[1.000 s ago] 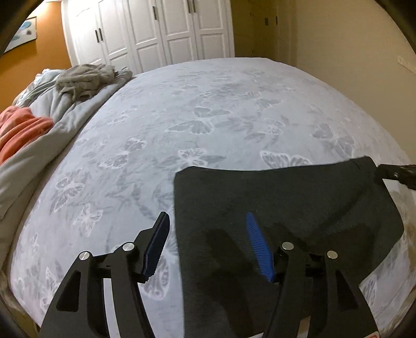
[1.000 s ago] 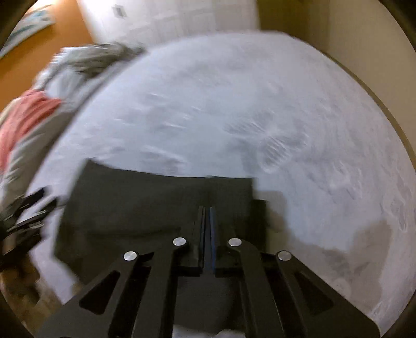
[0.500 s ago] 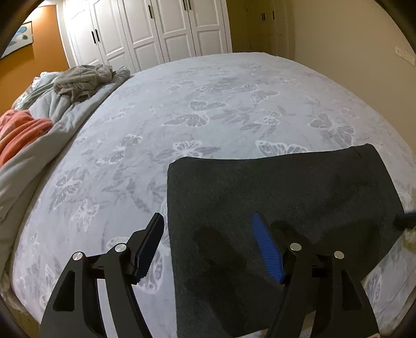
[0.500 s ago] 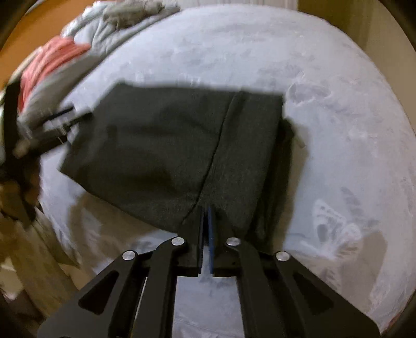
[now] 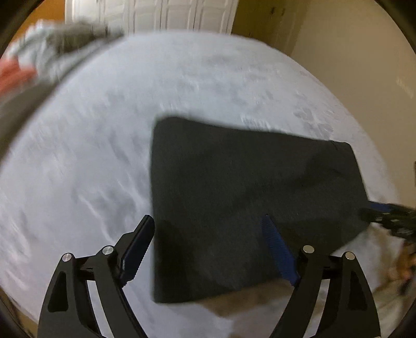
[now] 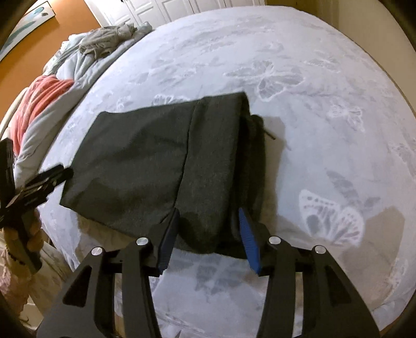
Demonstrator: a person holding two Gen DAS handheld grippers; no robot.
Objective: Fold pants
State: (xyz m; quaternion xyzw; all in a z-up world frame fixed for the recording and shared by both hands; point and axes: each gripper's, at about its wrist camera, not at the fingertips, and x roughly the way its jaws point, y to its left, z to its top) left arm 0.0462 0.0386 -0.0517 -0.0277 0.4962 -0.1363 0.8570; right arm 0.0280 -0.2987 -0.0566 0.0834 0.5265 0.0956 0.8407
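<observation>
1. I see wide open bedspread (image 6: 299, 52) beyond and to the right of the folded pants (image 6: 156, 161); either gripper could pass there.
2. On the far left a heap of bedding (image 6: 78, 67) with grey clothes (image 6: 106, 44) on top and an orange blanket (image 6: 41, 96) blocks that side.
3. The left gripper (image 6: 39, 182) sits just beside the pants' left edge, narrowing my room there.
4. A beige wall (image 5: 364, 65) closes the right side.
5. White wardrobe doors (image 5: 182, 15) stand past the far end.
</observation>
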